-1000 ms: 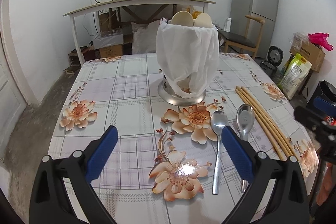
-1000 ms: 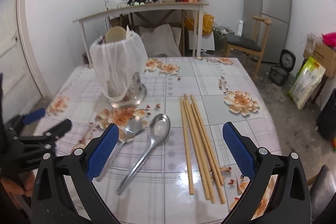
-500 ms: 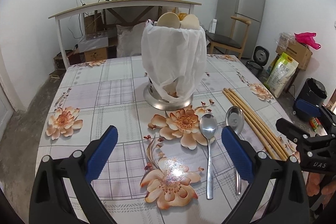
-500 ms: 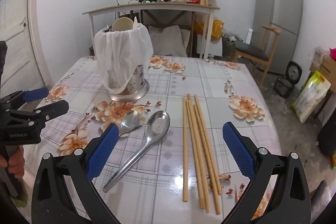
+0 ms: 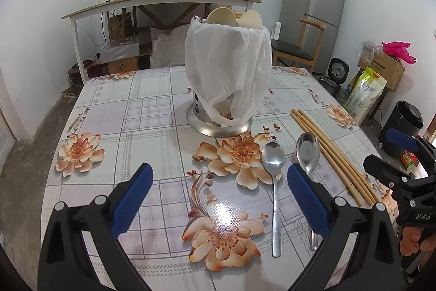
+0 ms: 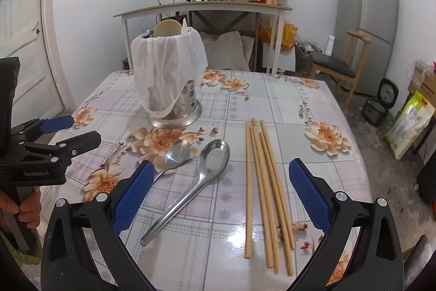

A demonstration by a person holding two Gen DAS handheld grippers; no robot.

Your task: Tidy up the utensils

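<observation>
Two steel spoons lie side by side on the flowered table: a smaller spoon [image 5: 273,168] [image 6: 176,154] and a larger spoon [image 5: 308,152] [image 6: 207,168]. Several wooden chopsticks [image 5: 329,152] [image 6: 265,182] lie to their right. Behind them stands a steel utensil holder [image 5: 227,78] [image 6: 170,83] draped in a white plastic bag, with pale wooden utensils poking out of its top. My left gripper [image 5: 218,198] [image 6: 76,132] is open above the table's near edge, nothing between its fingers. My right gripper [image 6: 220,198] [image 5: 392,152] is open too, hovering near the spoon handles and chopsticks.
The table [image 5: 152,116] has a glossy floral cloth. Beyond it are a cluttered side table [image 5: 163,2], a wooden chair [image 5: 299,48], a grey fridge [image 5: 313,7], and boxes and bags [image 5: 368,89] on the floor at the right. A door [image 6: 24,40] is at the left.
Both grippers have drawn back and risen slightly, so the table objects sit farther off. The spoons, chopsticks and holder have not moved. Both grippers stay open.
</observation>
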